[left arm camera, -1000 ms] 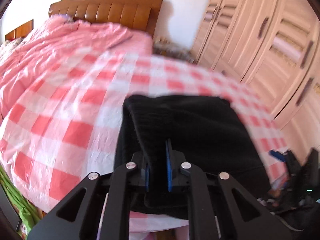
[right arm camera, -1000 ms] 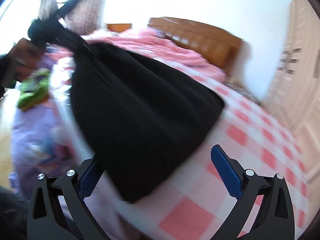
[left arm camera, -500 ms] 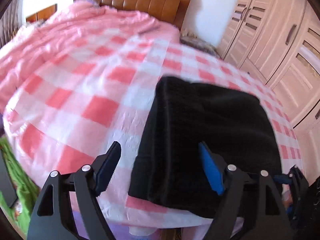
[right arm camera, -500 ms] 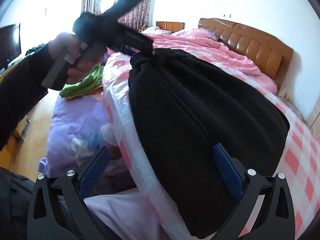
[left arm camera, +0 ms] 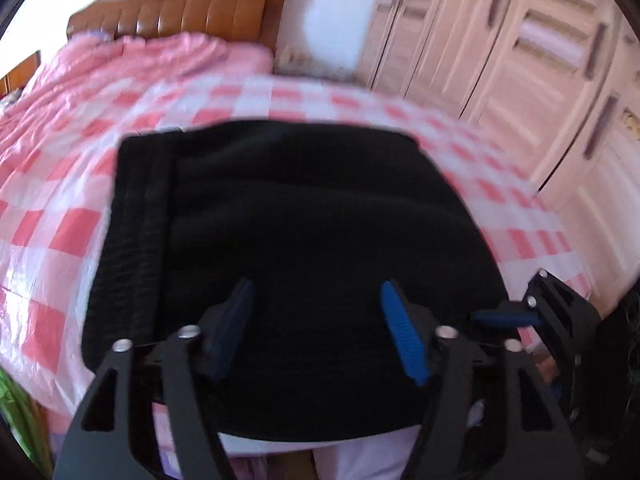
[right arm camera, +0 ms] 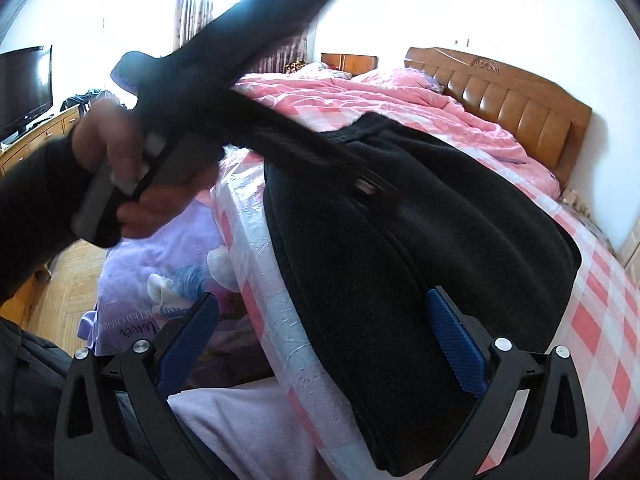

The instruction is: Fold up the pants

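Now that the left tool (left arm camera: 316, 328) has let go, its jaws just narrowing again with nothing gripped, the black pants (left arm camera: 296, 240) lie folded on the checked bed (left arm camera: 48, 224); the right tool (right arm camera: 320, 340) gapes empty, so the fold looks finished.

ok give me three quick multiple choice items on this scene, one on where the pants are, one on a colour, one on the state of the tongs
1. Where do the pants lie?
A on the floor
B on the checked bed cover
C in the wardrobe

2. What colour are the pants?
A black
B green
C white

3. How do the left tongs stand?
A shut on the pants
B shut on nothing
C open

Key: 1 B, the folded cloth rests on the red-and-white checks. 2 A, it is black in both views. 3 C, the blue pads stand apart, clamping nothing.
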Tool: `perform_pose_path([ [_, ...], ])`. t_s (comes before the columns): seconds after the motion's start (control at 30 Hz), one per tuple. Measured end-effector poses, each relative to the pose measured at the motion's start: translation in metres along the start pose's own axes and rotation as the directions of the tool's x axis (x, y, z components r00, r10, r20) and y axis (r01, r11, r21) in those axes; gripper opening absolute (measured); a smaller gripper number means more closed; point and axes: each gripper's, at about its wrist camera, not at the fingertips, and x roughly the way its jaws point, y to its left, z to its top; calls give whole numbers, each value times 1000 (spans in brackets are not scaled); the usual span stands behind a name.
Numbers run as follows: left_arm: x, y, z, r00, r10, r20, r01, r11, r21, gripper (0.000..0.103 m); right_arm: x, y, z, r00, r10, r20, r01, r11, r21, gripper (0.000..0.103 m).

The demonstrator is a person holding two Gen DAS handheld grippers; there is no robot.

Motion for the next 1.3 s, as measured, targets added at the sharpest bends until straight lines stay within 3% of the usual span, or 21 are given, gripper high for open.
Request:
perform_pose_path([
  [0.13,-18,23,-15,996,-77,44,80,995,-67,55,-6,-8,6,998,58,-7,-58,998,34,99],
  [0.23,-18,22,-15,996,-76,41,78,996,-39,55,-29,-44,18,965,253,64,-261,948,183,99],
  [0.27,-17,20,-15,996,-77,42,79,996,-35,55,-37,-58,21,959,264,105,-281,934,220,99],
  [0.33,-13,23,-11,994,-93,53,95,995,-43,55,-45,-97,33,971,182,154,-222,928,301,99],
  [0.4,-12,26,-10,992,-109,59,112,992,-56,55,-33,-141,44,979,146,142,-193,894,404,99],
  [0.47,-12,27,-9,992,-114,57,117,992,-55,55,-6,-177,53,980,169,103,-198,840,506,99],
  [0.53,-11,27,-8,992,-113,51,115,992,-48,55,36,-203,59,966,257,33,-230,793,565,99],
  [0.6,-10,25,-6,993,-107,39,108,994,-35,55,80,-221,55,976,183,-115,-81,806,587,99],
  [0.67,-9,24,-4,994,-103,30,104,994,-28,55,93,-232,55,980,152,-128,-44,791,610,98],
  [0.73,-9,25,-3,994,-106,23,106,994,-29,55,84,-234,61,985,141,-103,-40,755,654,99],
  [0.87,-10,26,-5,993,-116,34,117,993,-25,56,56,-210,91,970,235,64,-222,744,630,99],
  [0.97,-10,23,-6,992,-116,43,116,993,-13,64,85,-187,114,908,413,73,-369,704,606,99],
  [1.0,-9,21,-6,993,-113,43,113,994,-8,65,107,-178,120,878,477,35,-400,691,602,99],
  [1.03,-9,19,-6,993,-110,44,111,994,-5,67,125,-172,122,866,500,-11,-393,693,605,99],
  [1.1,-9,17,-6,995,-97,38,97,995,5,67,161,-166,123,879,461,-126,-303,741,599,99],
  [1.13,-9,17,-6,995,-91,35,91,996,5,67,165,-166,129,881,458,-123,-305,746,592,99],
  [1.23,-10,18,-6,994,-104,37,104,995,-2,67,154,-176,141,892,443,-89,-295,721,627,99],
  [1.3,-10,19,-6,994,-106,37,106,994,-3,67,118,-188,146,919,394,20,-327,732,597,99],
])
